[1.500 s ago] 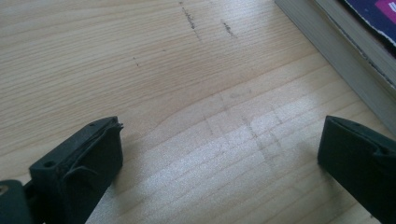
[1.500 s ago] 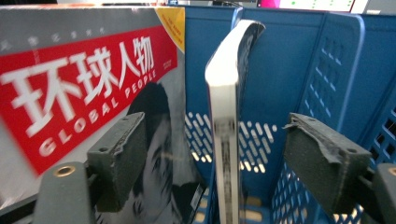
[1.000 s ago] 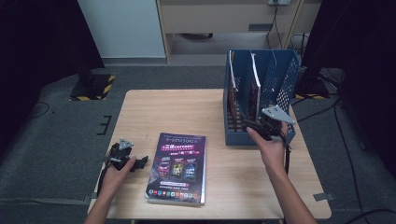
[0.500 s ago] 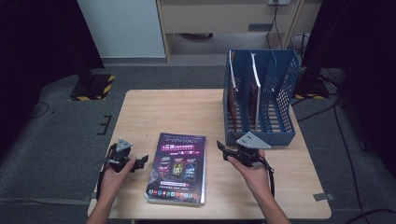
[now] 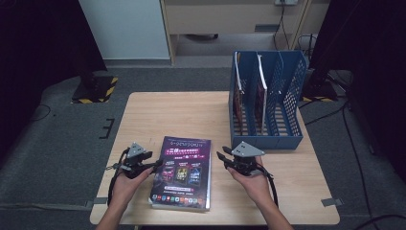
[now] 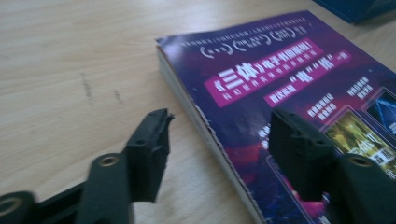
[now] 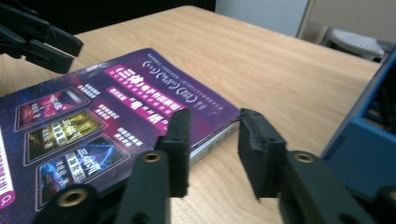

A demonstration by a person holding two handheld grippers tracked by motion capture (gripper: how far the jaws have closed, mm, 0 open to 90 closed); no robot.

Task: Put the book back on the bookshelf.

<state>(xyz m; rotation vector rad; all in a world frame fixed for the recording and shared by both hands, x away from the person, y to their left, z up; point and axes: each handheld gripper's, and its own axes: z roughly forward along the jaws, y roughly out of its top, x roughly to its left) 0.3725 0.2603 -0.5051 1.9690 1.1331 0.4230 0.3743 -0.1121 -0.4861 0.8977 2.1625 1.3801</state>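
The fingers of both grippers have just been closing but grip nothing yet — the left gripper point(image 5: 152, 165) straddles the book's point(image 5: 184, 170) left edge, the right gripper point(image 5: 221, 156) its right edge. The book lies flat on the table point(image 5: 182, 115), near the blue file rack point(image 5: 268, 96). A sound lift likely needs each lower finger slid under the cover edge, both sides pinched evenly.

Purple book point(image 5: 184, 171), blue file rack point(image 5: 266, 139)

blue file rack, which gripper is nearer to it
Right. The right gripper sits on the table just in front of the rack, between it and the book. The left gripper is on the book's far side, at its left edge.
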